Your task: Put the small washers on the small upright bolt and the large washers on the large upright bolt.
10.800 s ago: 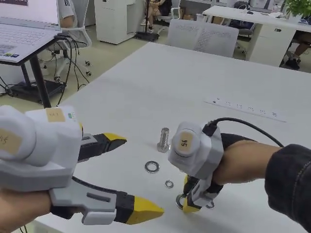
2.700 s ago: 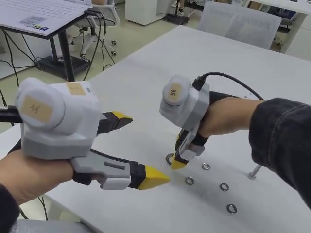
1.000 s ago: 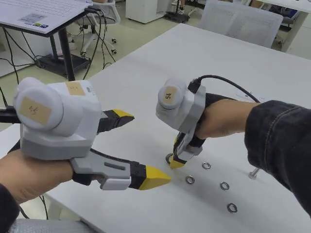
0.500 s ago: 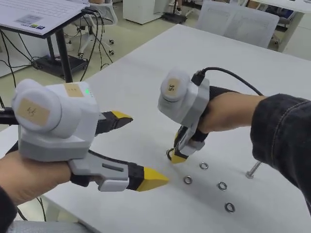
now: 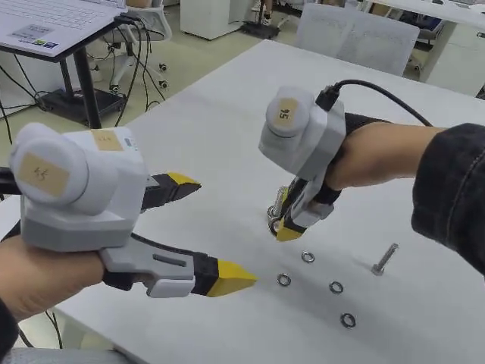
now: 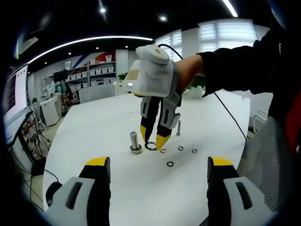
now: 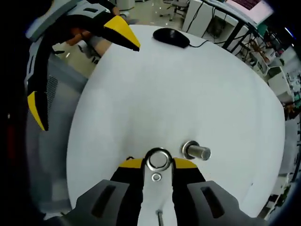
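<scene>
First, the head view. The left gripper hangs over the near edge of the white surface. Its yellow-tipped fingers are spread wide with nothing in them. The right gripper points down, a bit in from that edge, and its fingers are squeezed on a large washer. Four small washers lie flat on the surface just beside it, toward the near edge. The small bolt is near them, further to the right. A laptop sits on a stand past the left edge.

Next, the left gripper view. Its own two fingers rise far apart. Ahead, the right gripper holds the large washer low, just beside the large bolt, which stands upright. The washer is not on the bolt. The small washers lie apart from each other, and the small bolt stands upright behind them.

Last, the right gripper view. The large washer sits pinched between the two yellow fingertips. The large bolt is just beside it, and I cannot tell if they touch. One small washer shows in the gap between the fingers. The left gripper is well apart, by the edge of the surface, with its fingers spread.
</scene>
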A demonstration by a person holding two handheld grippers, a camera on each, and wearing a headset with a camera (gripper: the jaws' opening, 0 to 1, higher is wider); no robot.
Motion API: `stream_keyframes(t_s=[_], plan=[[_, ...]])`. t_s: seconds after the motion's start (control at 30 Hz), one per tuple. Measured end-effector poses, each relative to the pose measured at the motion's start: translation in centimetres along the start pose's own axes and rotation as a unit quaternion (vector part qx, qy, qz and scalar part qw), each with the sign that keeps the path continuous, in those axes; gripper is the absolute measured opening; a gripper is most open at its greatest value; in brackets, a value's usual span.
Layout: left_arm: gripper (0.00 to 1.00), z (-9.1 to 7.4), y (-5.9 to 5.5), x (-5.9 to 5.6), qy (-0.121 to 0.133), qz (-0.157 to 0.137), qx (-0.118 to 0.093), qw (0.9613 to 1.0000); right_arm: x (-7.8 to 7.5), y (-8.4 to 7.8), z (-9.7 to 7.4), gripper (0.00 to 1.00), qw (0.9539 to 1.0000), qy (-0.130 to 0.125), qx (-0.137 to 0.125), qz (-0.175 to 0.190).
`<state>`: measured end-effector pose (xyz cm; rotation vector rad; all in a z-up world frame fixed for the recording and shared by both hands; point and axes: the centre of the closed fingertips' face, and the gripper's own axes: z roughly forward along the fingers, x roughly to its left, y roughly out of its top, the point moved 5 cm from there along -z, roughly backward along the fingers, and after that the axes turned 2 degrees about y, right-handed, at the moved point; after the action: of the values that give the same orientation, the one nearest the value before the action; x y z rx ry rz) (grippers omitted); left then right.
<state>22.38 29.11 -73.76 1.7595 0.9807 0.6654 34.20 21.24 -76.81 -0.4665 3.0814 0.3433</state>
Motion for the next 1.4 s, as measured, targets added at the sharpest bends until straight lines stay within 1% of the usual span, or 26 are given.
stream_keyframes(t_s=[0.13,0.3,0.4,0.67,0.8,0.87,0.9,1.13,1.2,1.3,1.4], plan=[[0.84,0.2,0.2,-0.1,-0.004,0.003,0.0,1.0,-0.6,-0.4,-1.1,0.23,0.9999,-0.012,0.0,0.005],[0.84,0.3,0.2,-0.1,-0.006,0.004,0.001,1.0,-1.6,-0.6,-1.8,0.23,0.9997,-0.02,-0.002,0.01],[0.84,0.2,0.2,-0.1,-0.007,0.004,0.001,1.0,-2.1,-0.7,-2.2,0.23,0.9996,-0.025,0.002,0.009],[0.84,0.3,0.2,-0.2,-0.008,0.005,-0.001,1.0,-3.4,-0.1,-2.9,0.23,0.9995,-0.031,-0.002,0.004],[0.84,0.2,0.2,-0.2,-0.008,0.004,0.0,1.0,-4.2,0.3,-3.0,0.23,0.9994,-0.035,0.002,0.002],[0.84,0.3,0.2,-0.1,-0.007,0.004,0.0,1.0,-4.4,0.7,-2.8,0.23,0.9996,-0.029,-0.002,0.005],[0.84,0.3,0.2,-0.1,-0.007,0.004,0.0,1.0,-4.7,0.8,-2.6,0.23,0.9996,-0.029,-0.001,0.003],[0.84,0.1,0.1,0.0,-0.005,0.004,0.002,1.0,-5.4,1.4,-2.1,0.23,0.9998,-0.021,-0.001,0.004],[0.84,0.1,0.0,0.0,-0.005,0.004,0.003,1.0,-5.7,1.7,-1.7,0.23,0.9999,-0.016,0.001,0.003],[0.84,0.1,0.0,0.0,-0.005,0.004,0.005,1.0,-5.8,1.7,-1.3,0.23,0.9999,-0.013,0.005,0.002],[0.84,0.0,-0.1,0.0,-0.004,0.004,0.005,1.0,-6.3,1.7,-1.1,0.23,0.9999,-0.011,0.007,0.004]])
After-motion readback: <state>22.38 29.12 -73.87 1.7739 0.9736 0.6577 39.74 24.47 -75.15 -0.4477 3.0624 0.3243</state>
